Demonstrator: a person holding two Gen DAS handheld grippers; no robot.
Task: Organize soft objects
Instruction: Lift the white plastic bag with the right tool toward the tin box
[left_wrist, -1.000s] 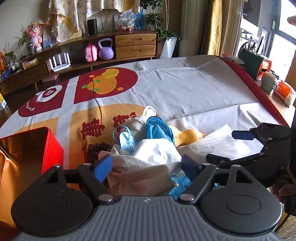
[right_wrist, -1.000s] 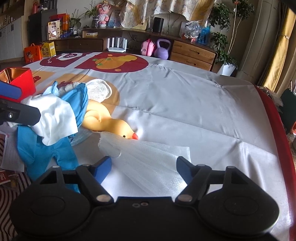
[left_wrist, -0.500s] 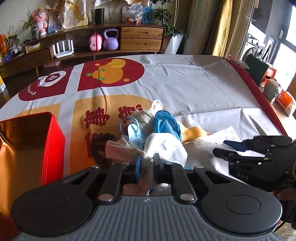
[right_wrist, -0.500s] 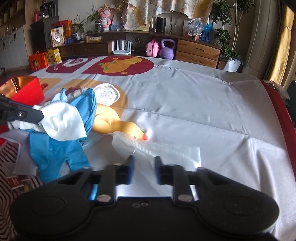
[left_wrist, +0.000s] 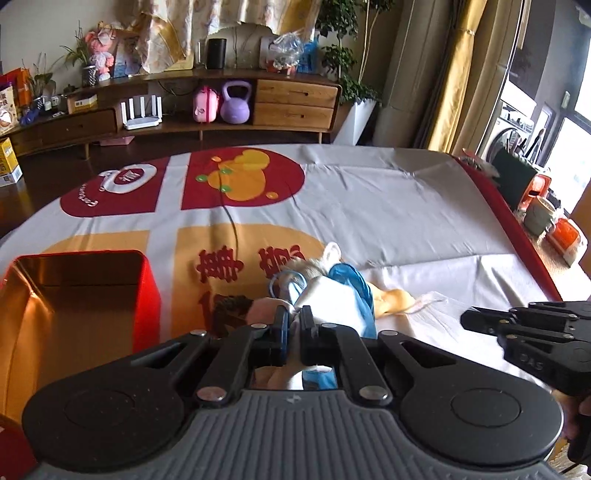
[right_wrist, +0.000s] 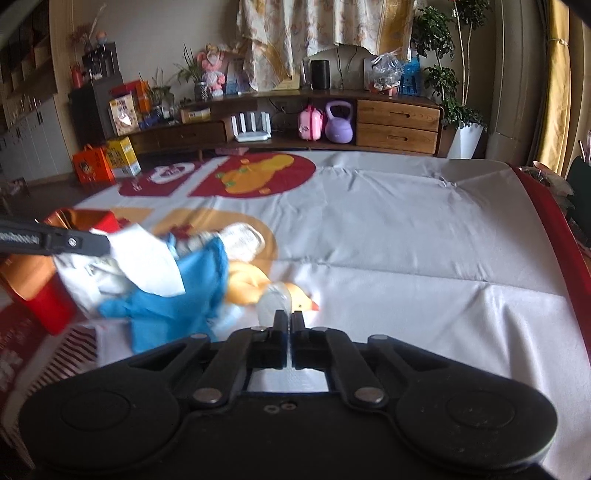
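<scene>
My left gripper is shut on a white cloth and lifts it with blue fabric clinging to it; the bundle also shows in the right wrist view. An open red box with a gold inside stands to its left. My right gripper is shut on a thin clear plastic bag and holds it just above the table. A yellow plush duck lies behind it, beside the blue fabric.
The table has a grey cloth with red and orange prints and a red right edge. A white net pouch lies behind the pile. Cups and boxes stand off the right edge. A sideboard stands beyond.
Both grippers went from open to shut. The left one closed on the white cloth and raised it. The right one closed on the clear bag and lifted it.
</scene>
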